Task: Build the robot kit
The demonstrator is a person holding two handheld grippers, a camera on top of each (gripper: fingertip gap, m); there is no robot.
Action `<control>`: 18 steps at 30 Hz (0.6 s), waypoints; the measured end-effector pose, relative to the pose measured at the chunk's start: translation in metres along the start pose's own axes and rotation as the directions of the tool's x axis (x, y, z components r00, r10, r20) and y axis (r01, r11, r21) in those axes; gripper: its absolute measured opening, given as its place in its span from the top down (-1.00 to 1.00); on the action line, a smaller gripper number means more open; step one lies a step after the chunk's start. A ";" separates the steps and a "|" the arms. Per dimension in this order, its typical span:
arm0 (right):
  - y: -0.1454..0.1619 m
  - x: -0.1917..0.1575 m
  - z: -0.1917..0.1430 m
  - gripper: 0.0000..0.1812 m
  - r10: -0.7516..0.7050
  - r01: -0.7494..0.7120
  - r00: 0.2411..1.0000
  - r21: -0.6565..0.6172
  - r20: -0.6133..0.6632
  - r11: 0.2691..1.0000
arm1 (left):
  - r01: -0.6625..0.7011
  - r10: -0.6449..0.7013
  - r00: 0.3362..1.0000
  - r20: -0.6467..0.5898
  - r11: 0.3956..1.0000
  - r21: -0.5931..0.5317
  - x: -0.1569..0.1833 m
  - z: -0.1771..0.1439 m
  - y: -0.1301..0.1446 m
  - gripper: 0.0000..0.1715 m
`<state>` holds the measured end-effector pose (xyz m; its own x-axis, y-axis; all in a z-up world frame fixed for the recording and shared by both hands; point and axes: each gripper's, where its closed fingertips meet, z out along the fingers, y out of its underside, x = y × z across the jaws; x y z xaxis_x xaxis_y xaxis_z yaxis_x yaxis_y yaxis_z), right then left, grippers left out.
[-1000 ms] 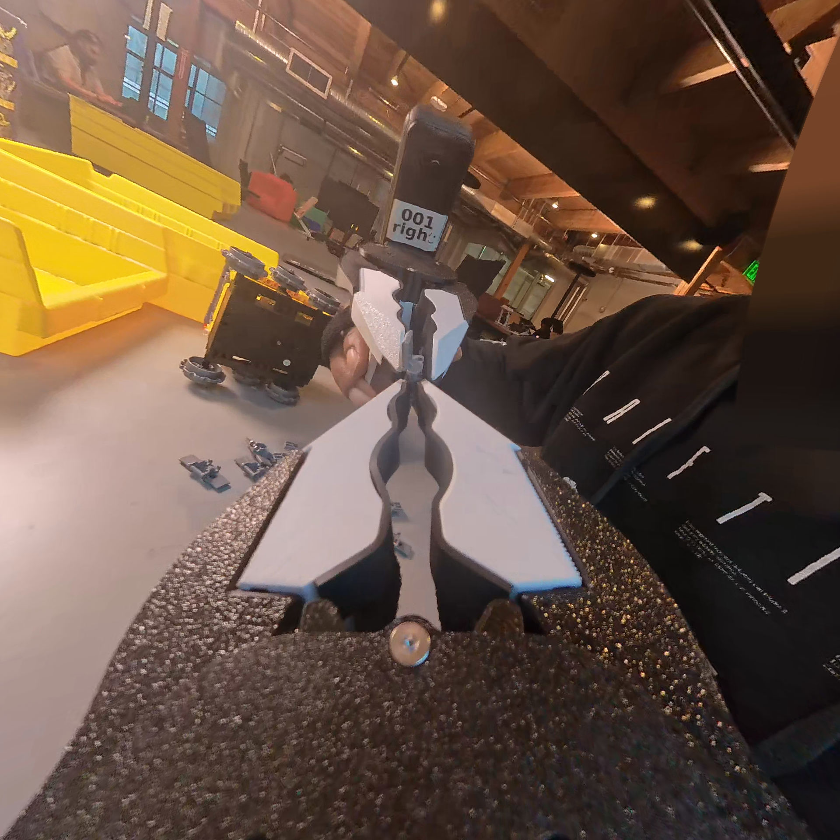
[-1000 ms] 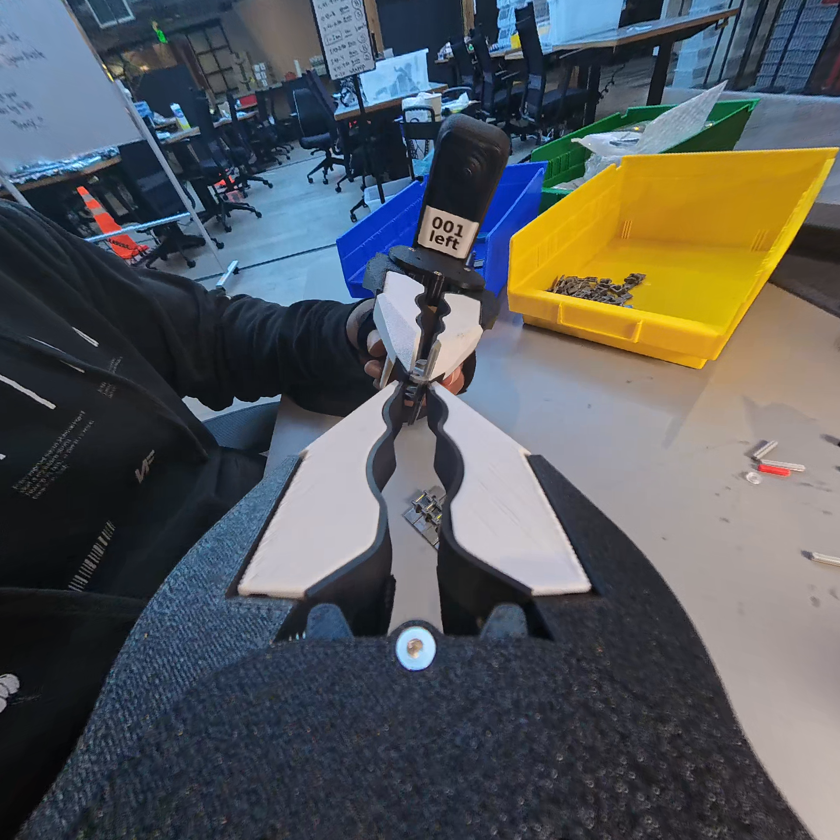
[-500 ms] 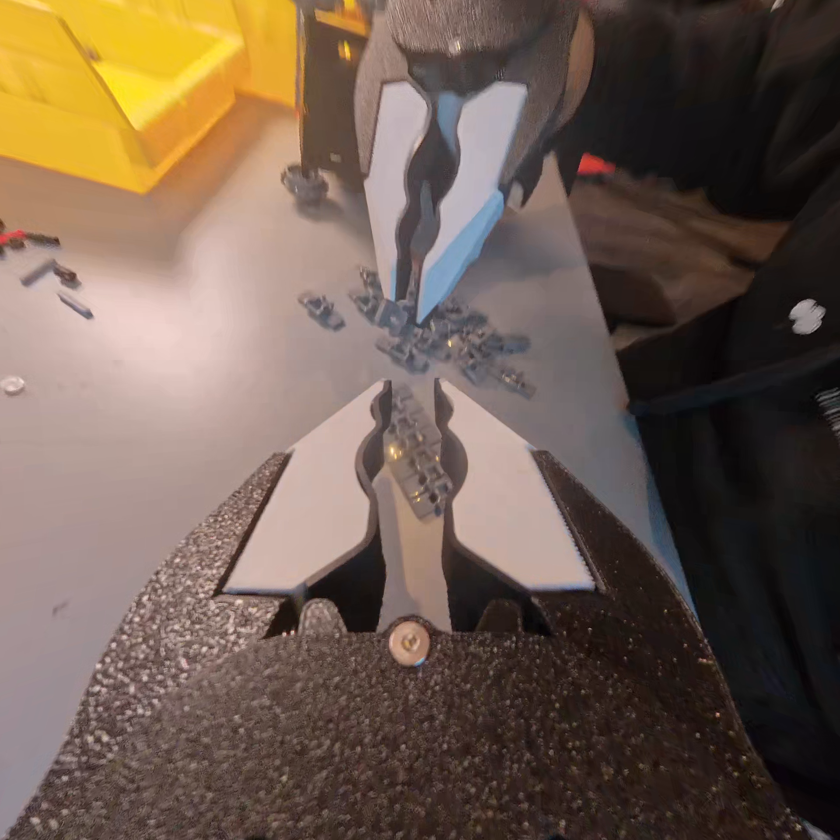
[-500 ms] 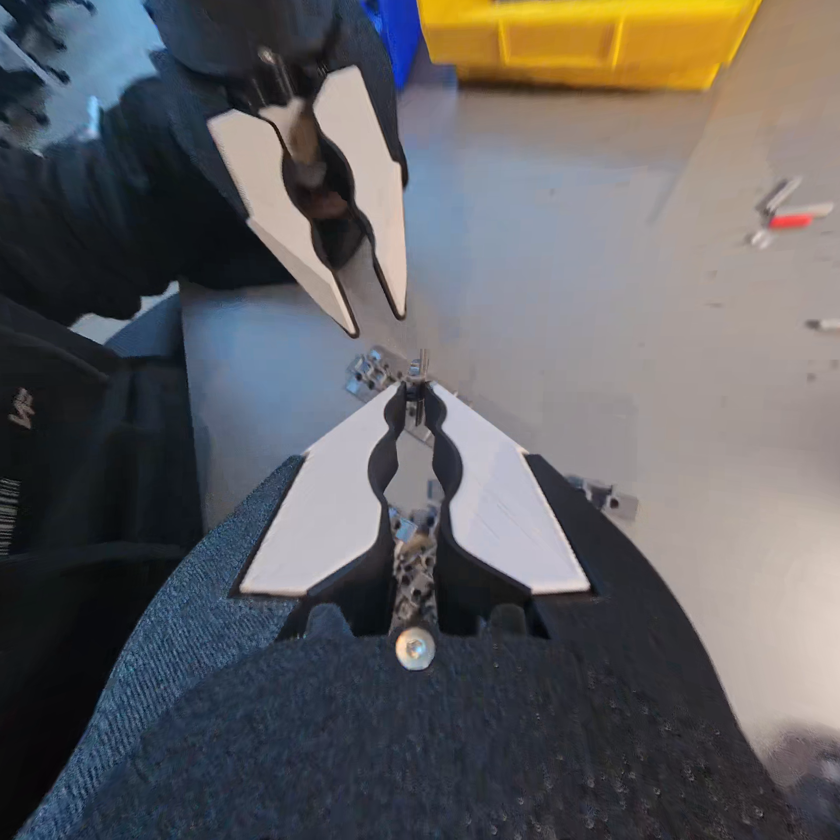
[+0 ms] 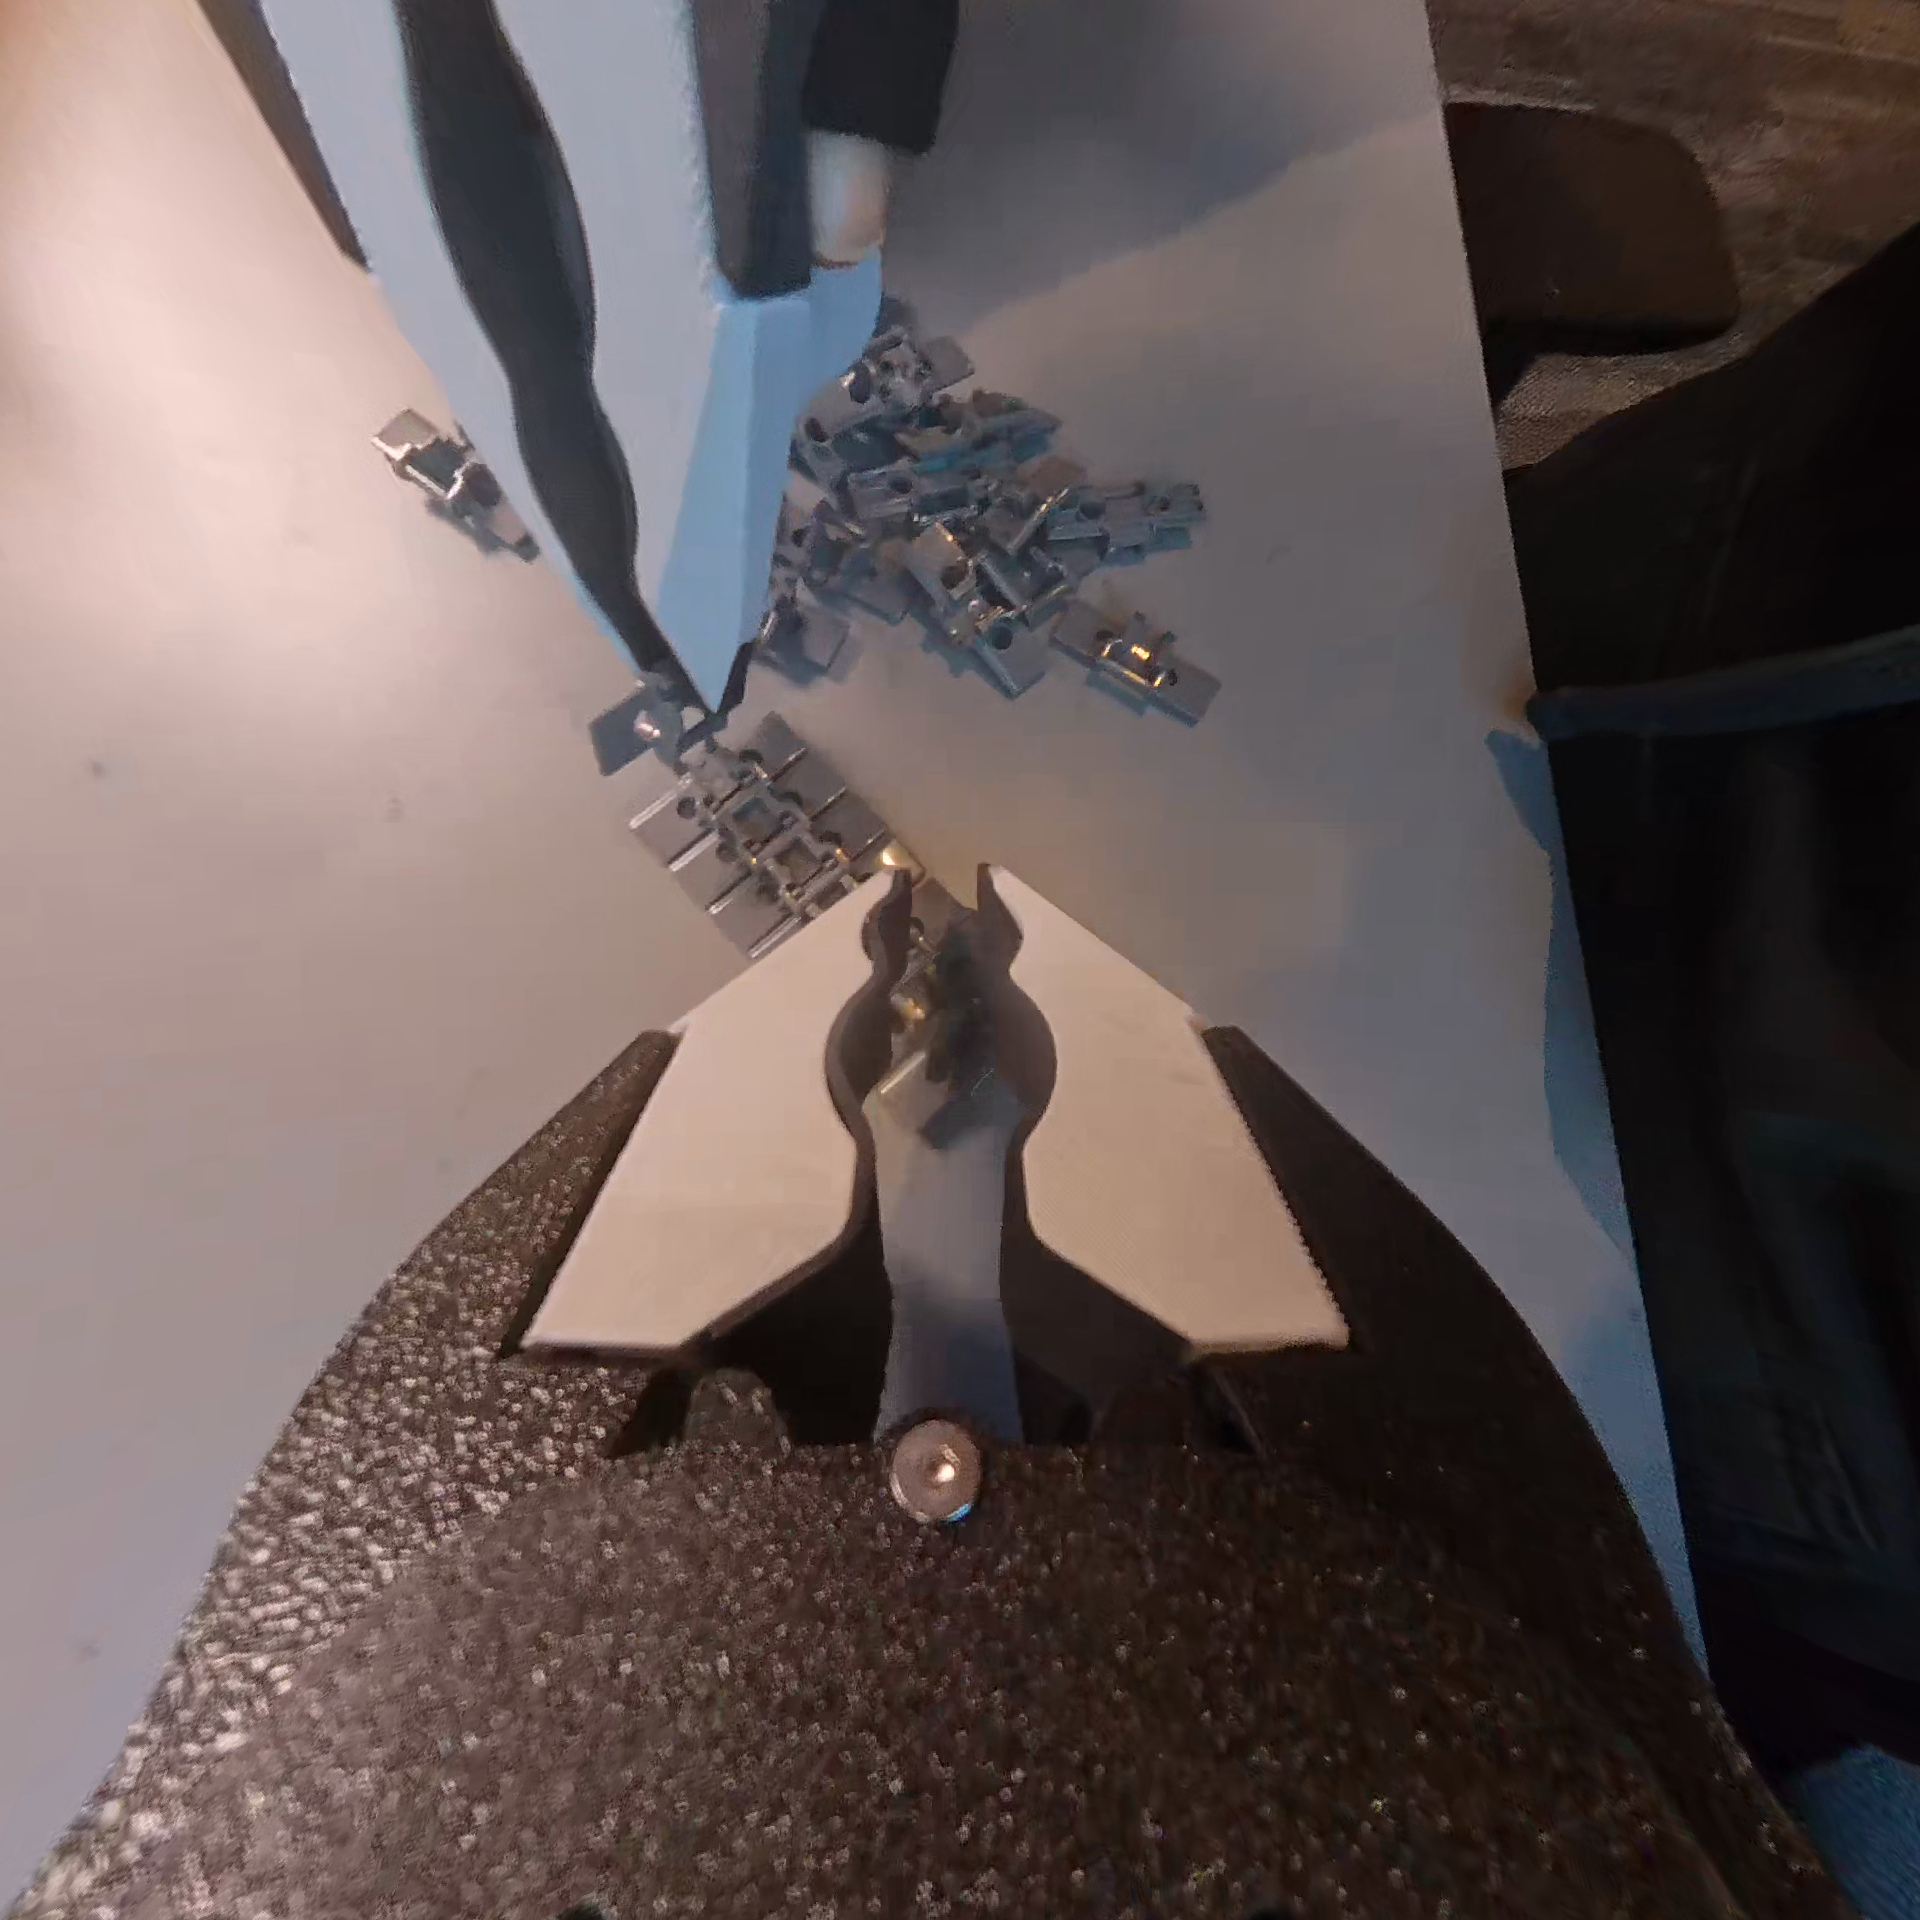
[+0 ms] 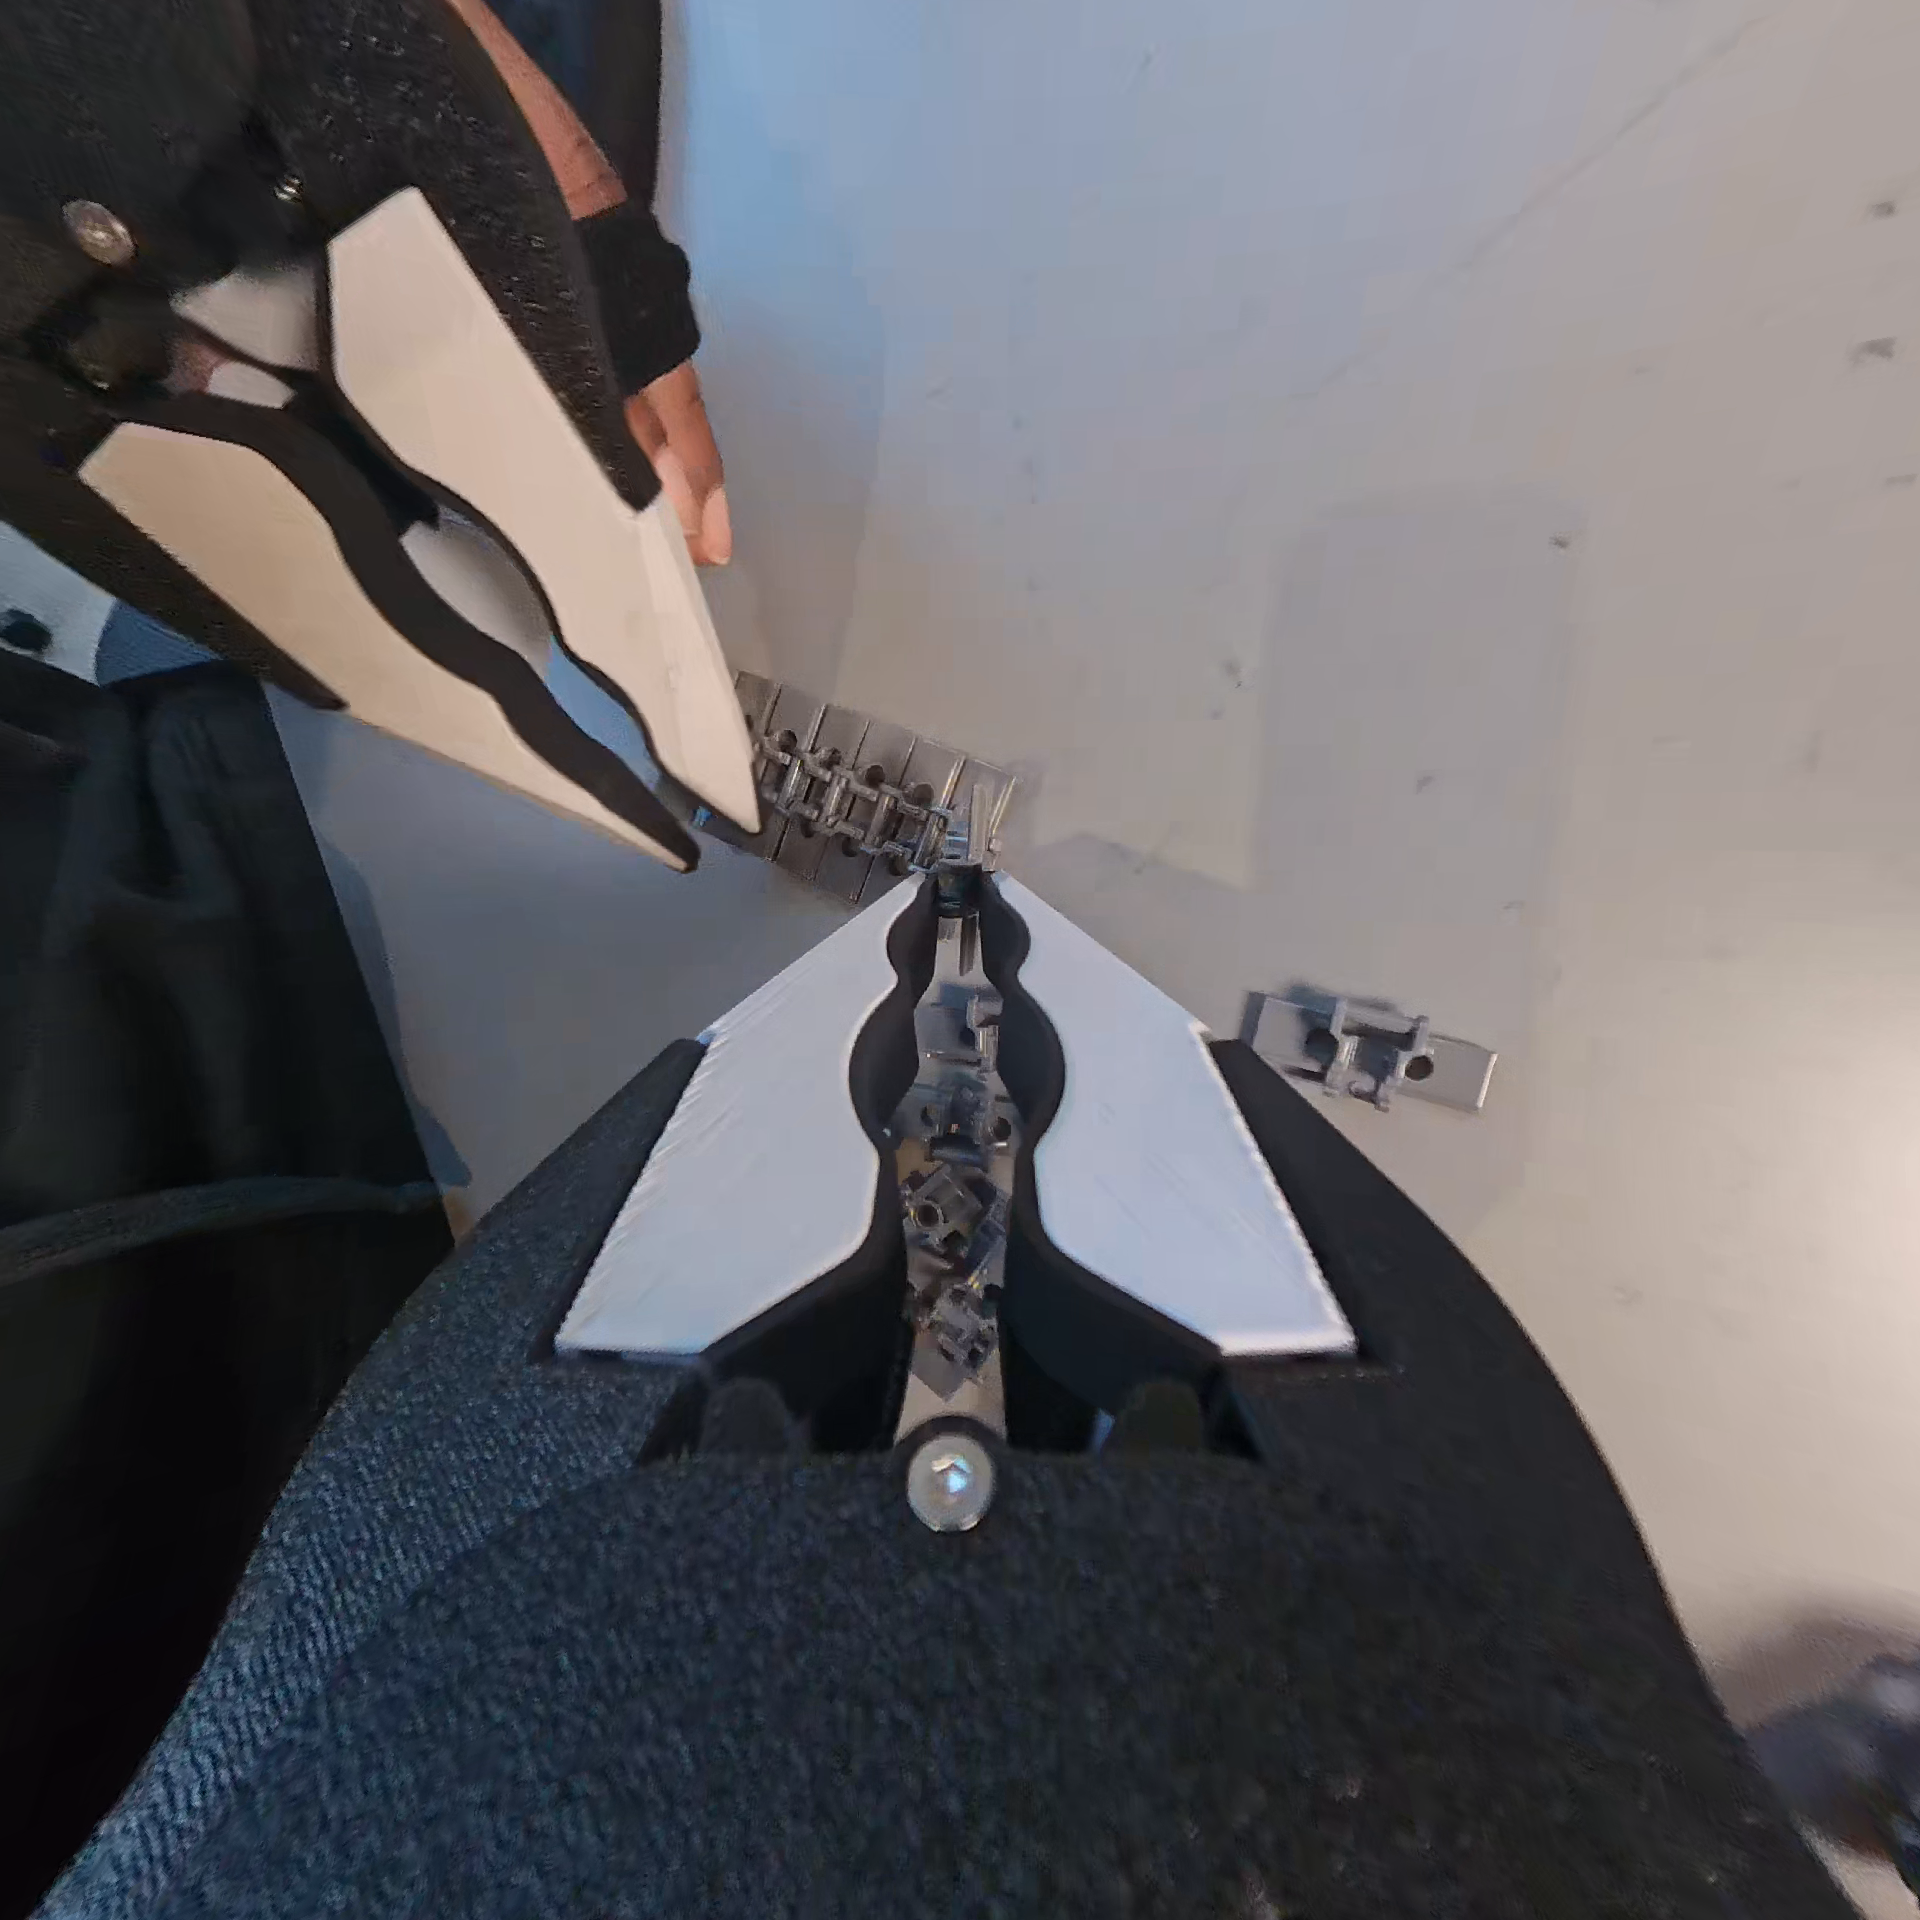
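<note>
A short chain of joined metal links (image 5: 758,831) lies flat on the grey table (image 5: 260,831). My left gripper (image 5: 940,883) is low over its near end, with the end link between its pads. In the right wrist view the left gripper (image 6: 717,842) grips that same end of the chain (image 6: 862,790). My right gripper (image 6: 961,883) is shut on a single metal link (image 6: 977,821), held on edge against the chain's other end. It shows from above in the left wrist view (image 5: 696,707), with its link (image 5: 634,727) touching the chain.
A pile of loose links (image 5: 987,520) lies just beyond the chain. Another single link (image 5: 447,483) lies apart and also shows in the right wrist view (image 6: 1371,1049). The table edge (image 5: 1507,623) and the person's dark clothing (image 5: 1714,935) are close by. The tips of one gripper are about 6 cm away from the tips of the other.
Both grippers swung down from facing each other in the air to the table. The left one opened, then closed on the chain's end. The right kept its link and brought it to the chain.
</note>
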<state>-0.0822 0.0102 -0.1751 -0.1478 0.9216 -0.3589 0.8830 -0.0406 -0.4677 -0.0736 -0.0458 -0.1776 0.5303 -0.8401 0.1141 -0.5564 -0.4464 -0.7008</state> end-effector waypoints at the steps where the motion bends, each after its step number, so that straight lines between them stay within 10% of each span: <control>1: 0.001 0.001 0.001 0.92 0.003 -0.003 1.000 -0.010 -0.004 1.000 | -0.001 0.001 1.000 -0.001 1.000 0.019 0.001 -0.003 -0.003 0.87; 18: 0.000 0.005 0.005 0.93 -0.064 0.051 0.997 -0.218 -0.052 0.975 | -0.024 0.025 1.000 0.019 0.999 -0.046 -0.004 0.002 0.008 0.85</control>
<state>-0.0857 0.0125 -0.1810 -0.1807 0.9410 -0.2861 0.9501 0.0917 -0.2983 -0.0785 -0.0455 -0.1852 0.5284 -0.8449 0.0831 -0.5977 -0.4397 -0.6704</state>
